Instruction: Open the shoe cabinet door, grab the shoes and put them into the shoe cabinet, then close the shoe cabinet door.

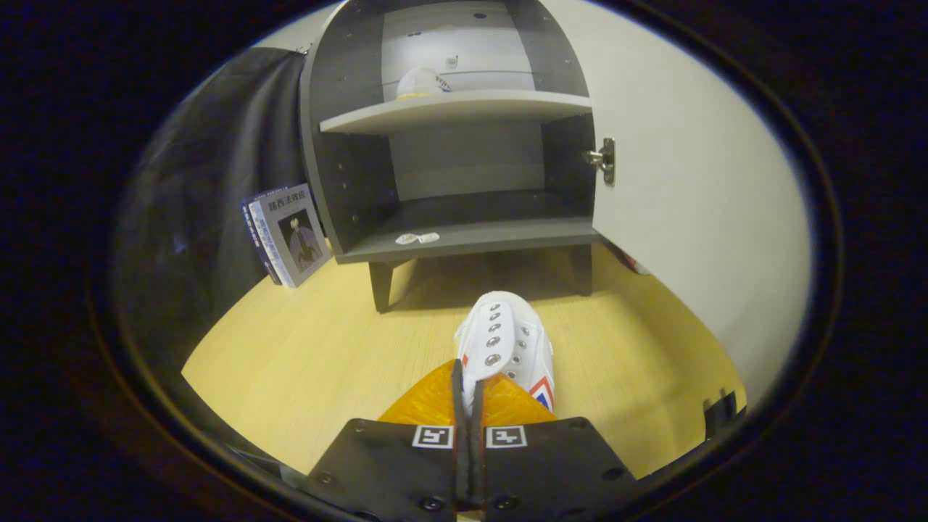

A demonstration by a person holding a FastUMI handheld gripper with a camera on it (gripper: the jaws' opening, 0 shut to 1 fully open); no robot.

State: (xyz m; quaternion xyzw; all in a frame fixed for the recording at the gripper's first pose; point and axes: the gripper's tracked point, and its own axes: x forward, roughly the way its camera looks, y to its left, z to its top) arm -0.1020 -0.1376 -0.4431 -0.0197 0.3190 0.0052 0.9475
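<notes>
A white sneaker (pixel 507 341) with metal eyelets and a red-and-blue mark on its side points toward the cabinet, its heel end pinched between my fingers. My gripper (pixel 467 388) is shut on the shoe's rear edge, holding it over the wooden floor. Ahead stands the grey shoe cabinet (pixel 464 232) with its white door (pixel 696 210) swung open to the right. The lower compartment holds only two small white packets (pixel 417 238) near its front edge. On the upper shelf (pixel 457 109) sits another white shoe (pixel 420 83), toward the back.
A book (pixel 290 233) leans against the cabinet's left side on the yellow wooden floor (pixel 304 362). Dark cloth hangs to the left. The cabinet stands on short legs (pixel 380 286), leaving a gap beneath. A metal hinge (pixel 605 159) joins door and cabinet.
</notes>
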